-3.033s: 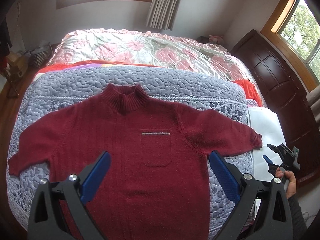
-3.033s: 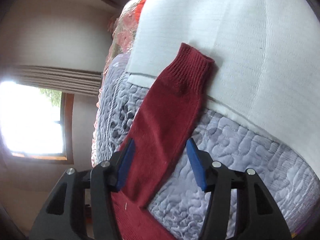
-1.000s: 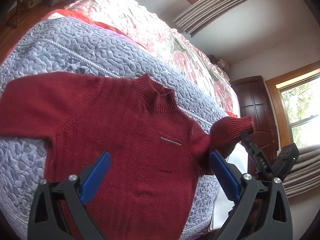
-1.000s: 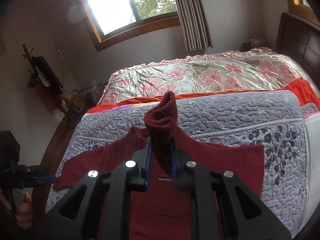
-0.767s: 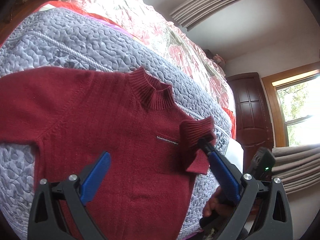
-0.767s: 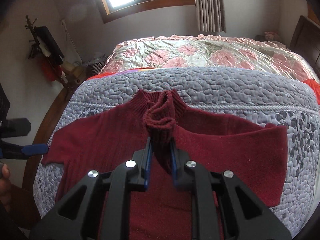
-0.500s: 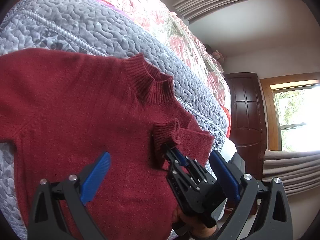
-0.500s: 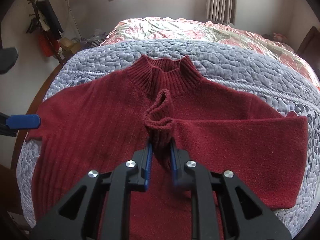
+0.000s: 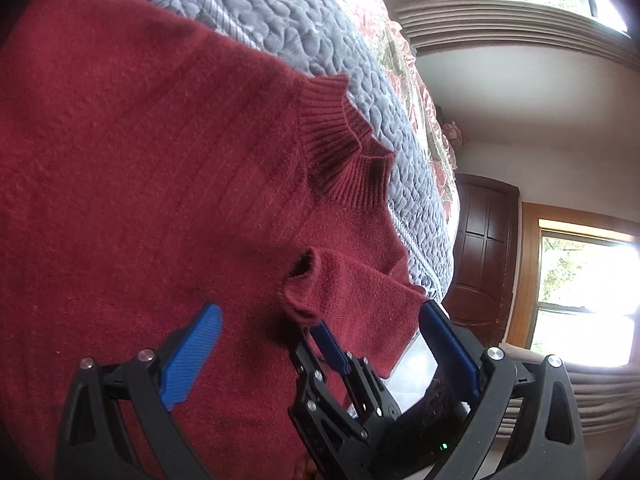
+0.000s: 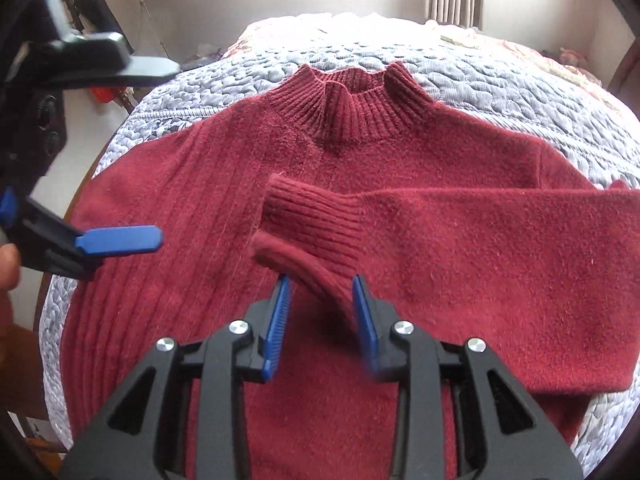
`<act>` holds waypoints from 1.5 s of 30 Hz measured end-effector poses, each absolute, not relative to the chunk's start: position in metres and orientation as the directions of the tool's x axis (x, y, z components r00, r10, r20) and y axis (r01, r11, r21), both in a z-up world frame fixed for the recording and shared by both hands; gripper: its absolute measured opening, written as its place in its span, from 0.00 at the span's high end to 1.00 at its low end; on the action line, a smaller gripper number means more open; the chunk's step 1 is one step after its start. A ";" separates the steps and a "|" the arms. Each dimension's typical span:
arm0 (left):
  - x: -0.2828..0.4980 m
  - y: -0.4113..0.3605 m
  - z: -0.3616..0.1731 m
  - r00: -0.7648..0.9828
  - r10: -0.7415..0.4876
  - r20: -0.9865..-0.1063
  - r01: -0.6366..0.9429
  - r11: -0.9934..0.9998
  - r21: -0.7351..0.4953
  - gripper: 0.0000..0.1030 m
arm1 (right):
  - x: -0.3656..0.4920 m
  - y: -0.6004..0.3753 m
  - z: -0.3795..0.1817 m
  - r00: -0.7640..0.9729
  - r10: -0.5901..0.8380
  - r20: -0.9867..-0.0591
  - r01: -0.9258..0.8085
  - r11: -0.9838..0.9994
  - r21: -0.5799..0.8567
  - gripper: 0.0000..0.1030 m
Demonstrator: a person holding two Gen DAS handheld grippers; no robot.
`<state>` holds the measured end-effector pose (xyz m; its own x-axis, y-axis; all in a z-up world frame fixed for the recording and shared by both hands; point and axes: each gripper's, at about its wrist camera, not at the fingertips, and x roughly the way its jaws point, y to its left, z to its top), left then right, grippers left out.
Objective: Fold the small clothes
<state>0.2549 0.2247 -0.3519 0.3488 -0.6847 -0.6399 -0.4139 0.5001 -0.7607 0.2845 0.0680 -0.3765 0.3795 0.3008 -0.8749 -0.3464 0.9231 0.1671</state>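
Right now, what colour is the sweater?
Dark red sweater, ribbed collar and cuff; right wrist view shows it best.

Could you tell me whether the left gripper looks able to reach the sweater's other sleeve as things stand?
Probably yes: the left gripper hovers with jaws open and empty over the red sweater, and nothing lies on that side; the sleeve end itself is out of view.

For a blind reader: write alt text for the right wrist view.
The right tongs, jaws slightly parted, frame the ribbed cuff of a dark red sweater, its sleeve folded across the chest. The sweater lies on a grey quilted bedspread; the open left tongs hover at left.
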 end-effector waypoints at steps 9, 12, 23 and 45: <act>0.276 0.197 -0.399 0.222 -0.639 -0.737 -0.437 0.610 -0.661 0.04 | 0.216 0.011 -0.368 0.312 0.305 -0.900 -0.211 0.946 0.247 0.61; 0.283 0.181 -0.404 0.176 -0.655 -0.735 -0.414 0.628 -0.659 0.04 | 0.195 0.000 -0.369 0.283 0.306 -0.909 -0.171 0.949 0.267 0.58; 0.296 0.163 -0.413 0.083 -0.637 -0.766 -0.432 0.670 -0.604 0.50 | 0.171 -0.019 -0.345 0.292 0.334 -0.896 -0.088 0.942 0.323 0.55; 0.302 0.202 -0.284 0.305 -0.521 -0.797 -0.154 0.799 -0.581 0.93 | 0.153 -0.002 -0.326 0.277 0.362 -0.890 -0.113 0.932 0.344 0.55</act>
<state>0.3019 0.2016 -0.2841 0.3048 -0.5210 -0.7973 -0.1538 0.7992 -0.5810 0.1530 -0.0016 -0.3257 0.2771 0.3620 -0.8900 -0.1127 0.9322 0.3441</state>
